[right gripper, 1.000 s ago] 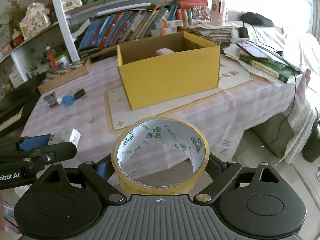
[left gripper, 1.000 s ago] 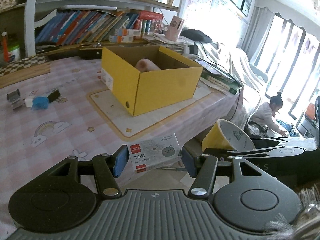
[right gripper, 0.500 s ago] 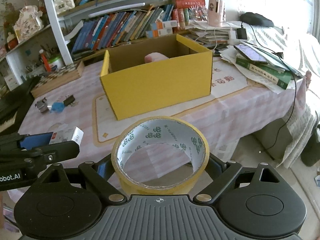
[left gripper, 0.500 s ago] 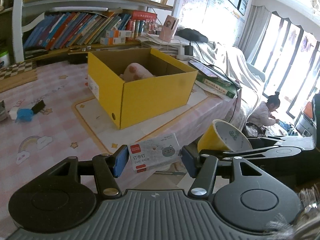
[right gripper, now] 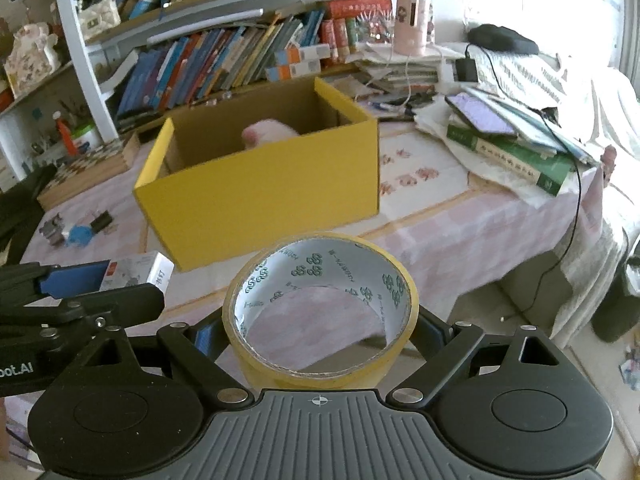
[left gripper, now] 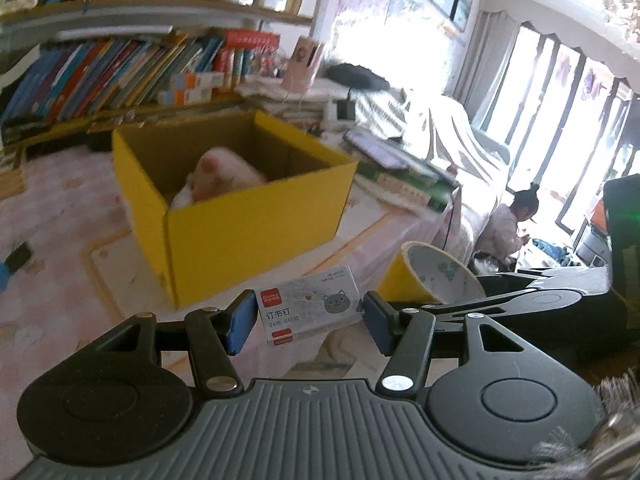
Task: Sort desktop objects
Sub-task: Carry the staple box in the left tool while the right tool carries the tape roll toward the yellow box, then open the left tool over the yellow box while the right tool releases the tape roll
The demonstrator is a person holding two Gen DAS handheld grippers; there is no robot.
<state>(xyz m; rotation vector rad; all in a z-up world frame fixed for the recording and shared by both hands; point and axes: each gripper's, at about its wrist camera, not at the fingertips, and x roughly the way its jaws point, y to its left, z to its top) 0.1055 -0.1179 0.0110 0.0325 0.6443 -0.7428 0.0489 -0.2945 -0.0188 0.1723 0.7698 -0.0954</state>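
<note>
My left gripper (left gripper: 310,316) is shut on a small white staple box (left gripper: 308,306) with a red label and a cat drawing, held in the air in front of the open yellow cardboard box (left gripper: 248,224). A pink plush thing (left gripper: 224,174) lies inside that box. My right gripper (right gripper: 320,332) is shut on a yellow tape roll (right gripper: 320,308), held level before the same yellow box (right gripper: 264,196). The left gripper with the staple box (right gripper: 136,274) shows at the left of the right wrist view. The tape roll (left gripper: 430,280) shows at the right of the left wrist view.
A blue item and black clips (right gripper: 80,232) lie on the pink tablecloth left of the box. A stack of green books with a phone (right gripper: 516,148) sits at the table's right edge. Bookshelves (right gripper: 224,60) stand behind. A person (left gripper: 508,224) sits on the floor beyond.
Both grippers have moved closer to the yellow box and higher, so more of its inside and the pink plush shows. Both still hold their objects.
</note>
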